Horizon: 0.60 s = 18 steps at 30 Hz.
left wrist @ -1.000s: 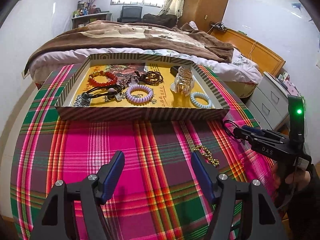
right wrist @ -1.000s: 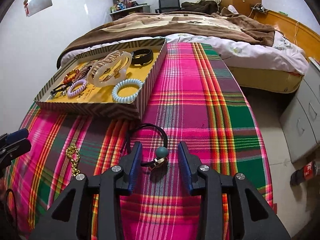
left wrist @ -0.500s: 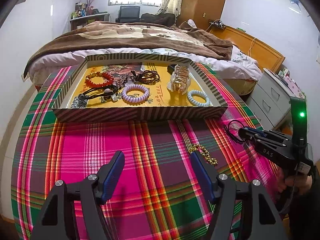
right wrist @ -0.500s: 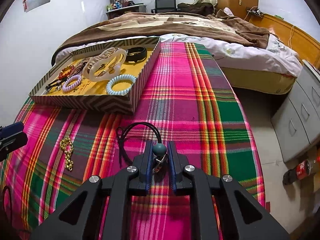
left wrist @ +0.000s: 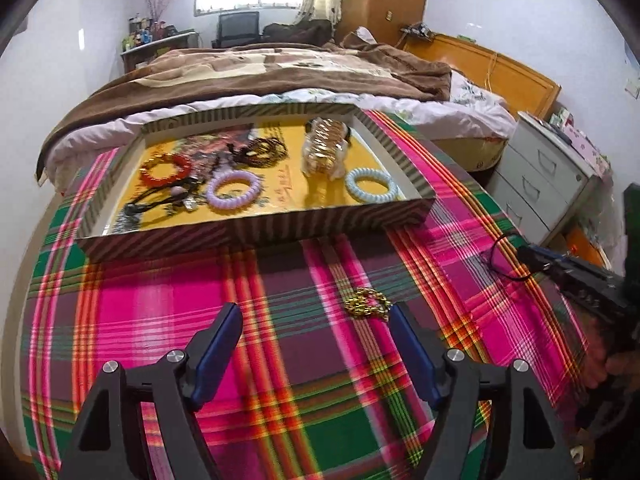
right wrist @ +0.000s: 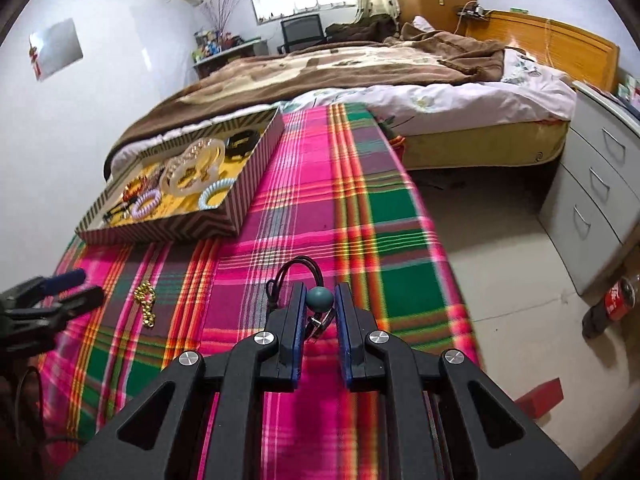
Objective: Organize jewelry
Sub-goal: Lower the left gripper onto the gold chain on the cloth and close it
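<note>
Jewelry still loose on the plaid cloth [left wrist: 280, 352] is a gold chain [left wrist: 366, 304], lying just ahead of the left gripper [left wrist: 316, 344] toward its right finger, long axis across the view, so the left hand is nearer. That gripper's jaws have just been opening and stand wide around nothing. Right gripper [right wrist: 320, 312] is clamped on a black cord with a teal bead [right wrist: 320, 299], the tray [right wrist: 256, 168] ahead to its left.
</note>
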Tool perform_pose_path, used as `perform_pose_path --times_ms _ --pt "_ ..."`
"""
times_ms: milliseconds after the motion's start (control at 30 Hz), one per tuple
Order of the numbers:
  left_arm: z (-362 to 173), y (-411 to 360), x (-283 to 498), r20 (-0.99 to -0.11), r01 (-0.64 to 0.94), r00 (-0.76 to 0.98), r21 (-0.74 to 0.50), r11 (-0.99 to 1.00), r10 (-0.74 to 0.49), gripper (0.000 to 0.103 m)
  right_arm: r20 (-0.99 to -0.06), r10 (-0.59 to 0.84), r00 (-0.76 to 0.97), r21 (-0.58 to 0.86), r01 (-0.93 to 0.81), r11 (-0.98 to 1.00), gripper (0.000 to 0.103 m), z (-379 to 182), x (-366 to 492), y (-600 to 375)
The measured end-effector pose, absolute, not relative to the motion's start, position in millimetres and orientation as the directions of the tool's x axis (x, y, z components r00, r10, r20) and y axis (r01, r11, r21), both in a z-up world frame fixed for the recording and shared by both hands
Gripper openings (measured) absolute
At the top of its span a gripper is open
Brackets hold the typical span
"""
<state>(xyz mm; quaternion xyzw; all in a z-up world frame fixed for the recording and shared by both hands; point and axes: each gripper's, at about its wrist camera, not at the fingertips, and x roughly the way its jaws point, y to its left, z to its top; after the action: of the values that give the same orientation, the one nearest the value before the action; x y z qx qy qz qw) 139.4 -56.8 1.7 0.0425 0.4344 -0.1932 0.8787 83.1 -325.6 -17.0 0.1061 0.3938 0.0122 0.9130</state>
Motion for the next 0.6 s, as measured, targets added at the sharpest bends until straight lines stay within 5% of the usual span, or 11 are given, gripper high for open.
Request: perform_pose_path --times_ms 600 --pt "-27 -104 148 -0.819 0.437 0.493 -0.059 0.897 -0.294 0.076 -0.674 0.14 0.725 0.244 0.039 0.969 0.015 -4 58 -338"
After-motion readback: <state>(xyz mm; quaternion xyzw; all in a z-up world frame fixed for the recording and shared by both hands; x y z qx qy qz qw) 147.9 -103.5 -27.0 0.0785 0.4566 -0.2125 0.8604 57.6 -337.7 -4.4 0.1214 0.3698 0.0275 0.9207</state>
